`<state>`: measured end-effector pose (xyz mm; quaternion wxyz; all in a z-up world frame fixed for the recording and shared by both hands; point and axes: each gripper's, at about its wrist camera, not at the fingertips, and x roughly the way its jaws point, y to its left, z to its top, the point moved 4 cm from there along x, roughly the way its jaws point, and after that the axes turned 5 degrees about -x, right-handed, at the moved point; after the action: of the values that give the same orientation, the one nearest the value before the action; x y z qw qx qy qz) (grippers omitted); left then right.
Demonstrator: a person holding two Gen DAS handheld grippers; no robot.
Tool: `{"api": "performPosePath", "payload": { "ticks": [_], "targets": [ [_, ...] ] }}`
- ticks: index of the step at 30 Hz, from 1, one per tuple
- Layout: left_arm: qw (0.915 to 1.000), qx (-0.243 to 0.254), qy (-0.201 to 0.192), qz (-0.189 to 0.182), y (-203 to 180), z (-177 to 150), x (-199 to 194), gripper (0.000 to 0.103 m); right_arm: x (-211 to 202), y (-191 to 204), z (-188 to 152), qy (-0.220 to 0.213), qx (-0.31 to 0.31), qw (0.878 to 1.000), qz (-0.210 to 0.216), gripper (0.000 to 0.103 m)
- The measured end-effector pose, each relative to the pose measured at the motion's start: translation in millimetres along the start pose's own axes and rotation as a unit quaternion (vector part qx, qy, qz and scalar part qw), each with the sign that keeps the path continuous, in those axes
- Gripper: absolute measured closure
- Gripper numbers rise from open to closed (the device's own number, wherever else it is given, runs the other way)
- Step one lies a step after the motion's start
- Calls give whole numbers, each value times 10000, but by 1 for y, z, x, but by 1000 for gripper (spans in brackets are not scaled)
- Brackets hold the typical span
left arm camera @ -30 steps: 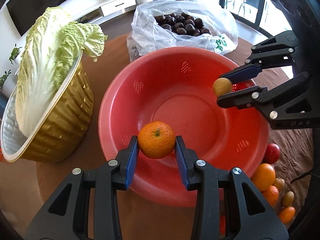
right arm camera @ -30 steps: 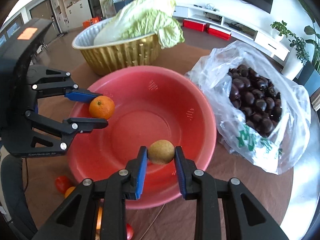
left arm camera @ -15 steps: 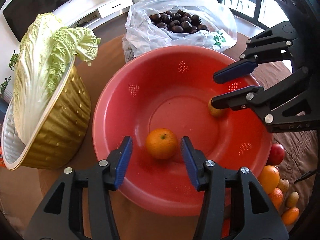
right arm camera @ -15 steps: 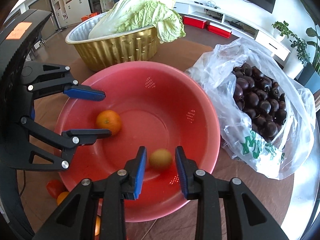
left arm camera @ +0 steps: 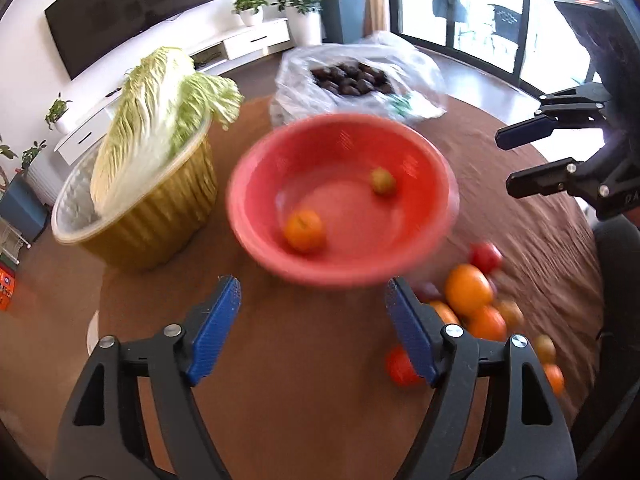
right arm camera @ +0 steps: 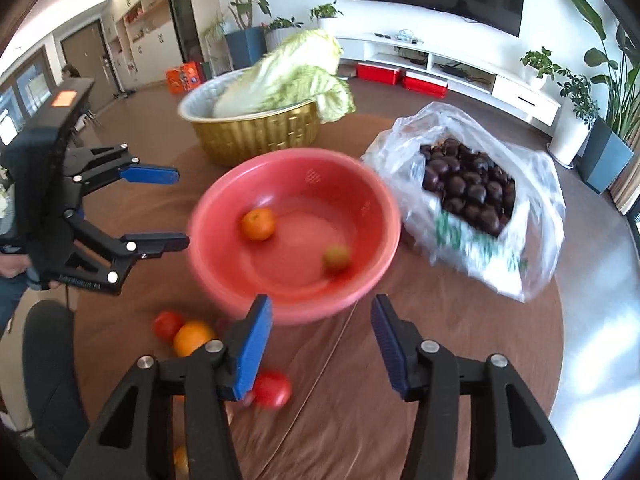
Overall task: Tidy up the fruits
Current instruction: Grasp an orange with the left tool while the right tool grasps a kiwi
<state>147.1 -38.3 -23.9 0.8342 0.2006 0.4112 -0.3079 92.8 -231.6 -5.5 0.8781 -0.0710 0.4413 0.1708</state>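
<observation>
An orange (left arm camera: 304,230) (right arm camera: 258,223) and a small yellow-green fruit (left arm camera: 383,180) (right arm camera: 337,258) lie inside the red basin (left arm camera: 436,168) (right arm camera: 380,204). My left gripper (left arm camera: 312,306) (right arm camera: 178,208) hangs in front of the basin with its jaws opening and nothing between them. My right gripper (right arm camera: 322,320) (left arm camera: 508,160) is also drawn back from the rim, jaws opening and empty. A heap of loose fruit (left arm camera: 468,290) (right arm camera: 192,336), oranges and red ones, lies on the brown table beside the basin.
A gold bowl (left arm camera: 160,216) (right arm camera: 256,136) holds a napa cabbage (left arm camera: 156,108) (right arm camera: 288,72). A plastic bag of dark fruit (left arm camera: 352,78) (right arm camera: 468,188) sits behind the basin. A person's dark-clad leg (right arm camera: 48,360) is at the table edge.
Both grippers let their fruit drop into the basin, opened wider and pulled back and up from it. The orange and the small fruit now rest on the basin floor.
</observation>
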Motion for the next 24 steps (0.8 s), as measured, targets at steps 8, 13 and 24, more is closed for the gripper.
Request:
{"api": "performPosePath", "payload": {
  "ticks": [8,13,24],
  "targets": [
    [9988,242,204,-382,-66,-84,-37,29,-12,47,-84,254,360,9972,610,48],
    [9975,344,380,-492,-104,-118,-39,29,-4,55,-96,400,631,9940,795,50],
    [9966,240,352,-703,-136,-128,-39,29,24,74,-77,563,317,9949,772,58]
  ]
}}
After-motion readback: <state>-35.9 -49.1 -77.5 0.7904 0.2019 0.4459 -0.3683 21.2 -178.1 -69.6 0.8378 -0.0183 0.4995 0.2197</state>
